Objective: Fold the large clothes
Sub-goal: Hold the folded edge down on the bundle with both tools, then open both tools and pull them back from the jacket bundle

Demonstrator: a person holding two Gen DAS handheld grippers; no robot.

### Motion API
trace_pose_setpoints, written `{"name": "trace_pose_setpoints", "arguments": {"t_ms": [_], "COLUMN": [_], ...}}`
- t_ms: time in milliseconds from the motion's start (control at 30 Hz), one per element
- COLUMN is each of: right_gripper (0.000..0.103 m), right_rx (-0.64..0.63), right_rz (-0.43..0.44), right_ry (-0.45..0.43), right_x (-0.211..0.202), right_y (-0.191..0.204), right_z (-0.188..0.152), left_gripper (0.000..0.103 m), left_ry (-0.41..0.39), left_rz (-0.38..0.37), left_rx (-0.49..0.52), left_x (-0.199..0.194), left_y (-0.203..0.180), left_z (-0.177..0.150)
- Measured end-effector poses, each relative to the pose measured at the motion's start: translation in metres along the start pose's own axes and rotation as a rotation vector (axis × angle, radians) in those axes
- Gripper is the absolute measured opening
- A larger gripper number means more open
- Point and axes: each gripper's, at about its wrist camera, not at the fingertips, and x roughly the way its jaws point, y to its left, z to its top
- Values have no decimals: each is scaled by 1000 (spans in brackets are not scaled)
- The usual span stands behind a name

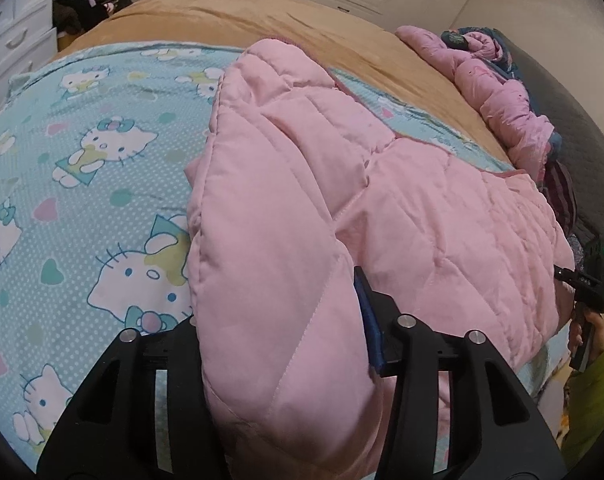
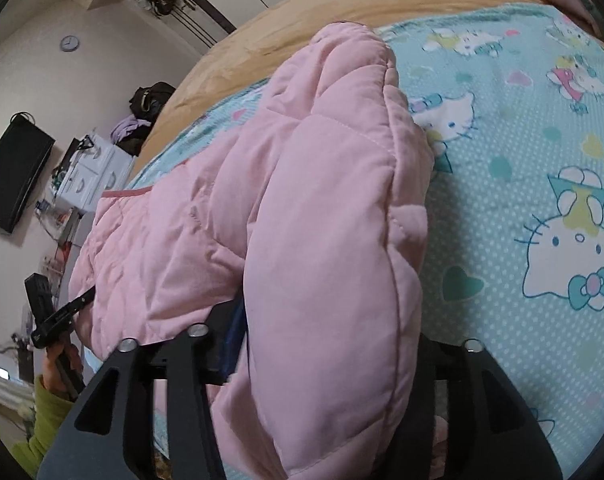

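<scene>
Both the left gripper (image 1: 277, 344) and the right gripper (image 2: 326, 344) hold thick folds of the pink quilted jacket (image 1: 382, 200) between their jaws over the cat-print sheet (image 1: 81, 160) on the bed.

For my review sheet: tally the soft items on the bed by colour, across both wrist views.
Pink quilted jacket, held in both grippers: 1
Pink garment heaped at the far edge: 1
Turquoise cat-print sheet: 1
Tan blanket: 1
Total: 4

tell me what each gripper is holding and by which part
Both have the padded pink quilted jacket between their jaws: left gripper and right gripper each around a thick folded edge; whether they still pinch it is unclear.
</scene>
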Motion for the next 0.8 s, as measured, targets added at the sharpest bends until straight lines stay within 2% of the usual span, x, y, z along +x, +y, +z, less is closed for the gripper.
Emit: {"name": "trace_pose_setpoints", "arguments": {"t_ms": [233, 300, 333, 400, 467, 800], "right_gripper": [89, 95, 99, 99, 99, 99], "right_rx": [23, 12, 6, 1, 4, -10], "right_rz": [-91, -105, -114, -132, -159, -142], "right_ry": [-1, -6, -10, -28, -53, -109], "right_x": [0, -3, -6, -13, -23, -57], "right_y": [-2, 1, 2, 5, 7, 22], "right_z": [-5, -6, -7, -8, -8, -9], "left_gripper": [55, 68, 70, 73, 81, 82], "left_ry": [9, 4, -2, -9, -21, -58], "left_rz": [27, 44, 47, 56, 73, 81], "left_rx": [-17, -15, -12, -2, 4, -4], "left_x": [2, -1, -3, -8, -14, -43], "left_y": [3, 2, 0, -3, -6, -6], "left_z": [-2, -2, -2, -2, -1, 0]}}
